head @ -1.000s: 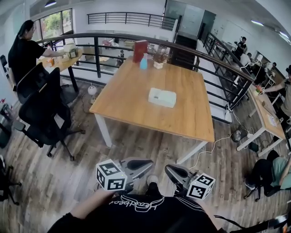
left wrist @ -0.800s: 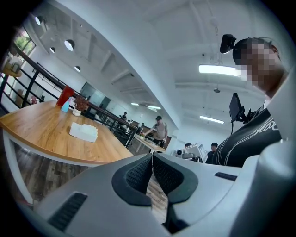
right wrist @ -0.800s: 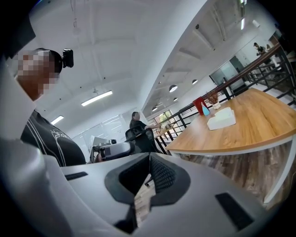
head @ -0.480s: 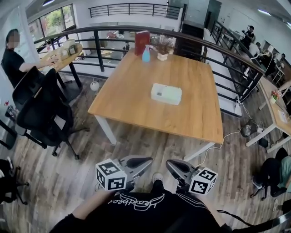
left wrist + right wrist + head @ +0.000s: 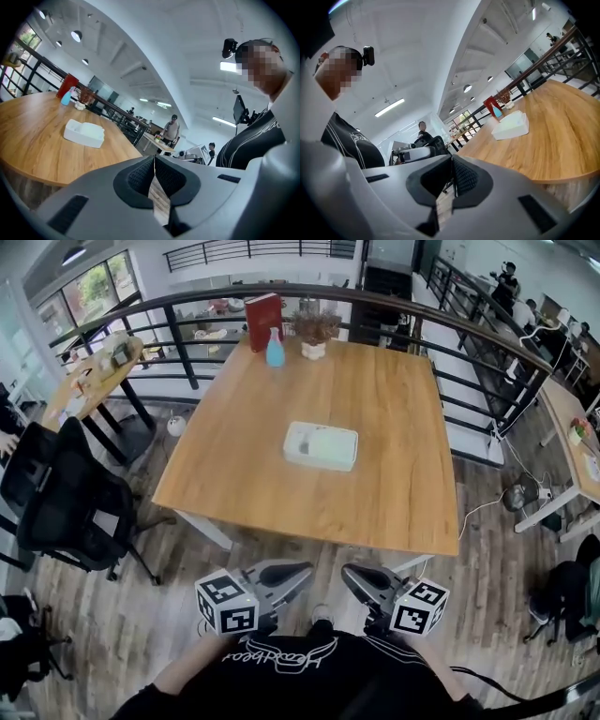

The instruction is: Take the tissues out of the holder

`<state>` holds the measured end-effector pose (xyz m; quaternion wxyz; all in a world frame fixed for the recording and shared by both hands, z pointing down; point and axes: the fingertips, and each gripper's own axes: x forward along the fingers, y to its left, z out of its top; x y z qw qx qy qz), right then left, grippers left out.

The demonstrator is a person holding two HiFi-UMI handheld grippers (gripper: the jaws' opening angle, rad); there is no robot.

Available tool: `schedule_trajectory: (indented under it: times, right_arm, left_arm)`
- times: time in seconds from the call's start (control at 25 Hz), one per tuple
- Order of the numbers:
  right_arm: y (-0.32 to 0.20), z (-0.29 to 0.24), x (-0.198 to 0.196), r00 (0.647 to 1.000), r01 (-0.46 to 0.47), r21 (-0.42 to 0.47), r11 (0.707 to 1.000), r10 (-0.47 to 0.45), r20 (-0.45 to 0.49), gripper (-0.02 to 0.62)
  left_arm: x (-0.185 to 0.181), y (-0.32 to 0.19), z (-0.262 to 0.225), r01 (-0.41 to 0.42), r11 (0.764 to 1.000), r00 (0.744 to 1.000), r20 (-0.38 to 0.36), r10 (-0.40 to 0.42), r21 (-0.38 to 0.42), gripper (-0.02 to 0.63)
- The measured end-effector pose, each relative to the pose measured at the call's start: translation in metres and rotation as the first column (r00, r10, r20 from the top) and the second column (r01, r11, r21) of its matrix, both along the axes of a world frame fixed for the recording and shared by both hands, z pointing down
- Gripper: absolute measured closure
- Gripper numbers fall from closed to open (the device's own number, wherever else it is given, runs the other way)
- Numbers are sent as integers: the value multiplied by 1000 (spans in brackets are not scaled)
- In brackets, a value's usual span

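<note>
A white tissue holder (image 5: pixel 321 445) with pale tissues in it lies in the middle of the wooden table (image 5: pixel 234 484). It also shows as a white box, the tissue holder (image 5: pixel 84 133), in the left gripper view and as the tissue holder (image 5: pixel 511 125) in the right gripper view. My left gripper (image 5: pixel 292 572) and right gripper (image 5: pixel 351 575) are held close to my body, well short of the table's near edge. Both are shut with nothing between the pads. The left gripper (image 5: pixel 154 174) and the right gripper (image 5: pixel 452 178) each point sideways along the table.
At the table's far edge stand a red book (image 5: pixel 262 321), a blue bottle (image 5: pixel 275 349) and a small plant pot (image 5: pixel 314 334). A black railing (image 5: pixel 375 298) runs behind. A black office chair (image 5: pixel 66 502) is at the left, and a cable (image 5: pixel 478 507) lies on the floor at the right.
The table has come nearer and more centred in the head view as I walk up to it. Both grippers keep their place by my body, still shut.
</note>
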<state>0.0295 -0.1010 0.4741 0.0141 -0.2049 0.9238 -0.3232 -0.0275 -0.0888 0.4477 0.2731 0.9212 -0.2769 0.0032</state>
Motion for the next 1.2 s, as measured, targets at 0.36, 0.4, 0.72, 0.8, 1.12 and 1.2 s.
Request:
schedule_trajectory:
  times: [0.36, 0.4, 0.72, 0.8, 1.12, 1.2]
  right_arm:
    - [-116, -16, 50, 1000, -9, 23, 1000, 9, 21, 577]
    - [-124, -17, 52, 1000, -6, 28, 1000, 5, 23, 577]
    - [-147, -25, 51, 999, 15, 55, 998, -17, 31, 577]
    - [-155, -26, 47, 999, 10, 59, 998, -12, 35, 577]
    - [-198, -10, 27, 999, -36, 8, 999, 36, 12, 577]
    - [-214, -6, 20, 999, -50, 2, 999, 50, -1, 577]
  left_arm:
    - [52, -108, -14, -14, 1000, 999, 39, 13, 20, 591]
    - [55, -114, -15, -14, 1000, 999, 41, 13, 24, 591]
    - [49, -136, -15, 9, 999, 997, 75, -12, 34, 591]
    - [43, -143, -13, 15, 999, 997, 81, -17, 34, 591]
    - [24, -185, 1, -31, 999, 996, 78, 31, -7, 591]
    - [17, -204, 7, -44, 999, 996, 76, 45, -20, 591]
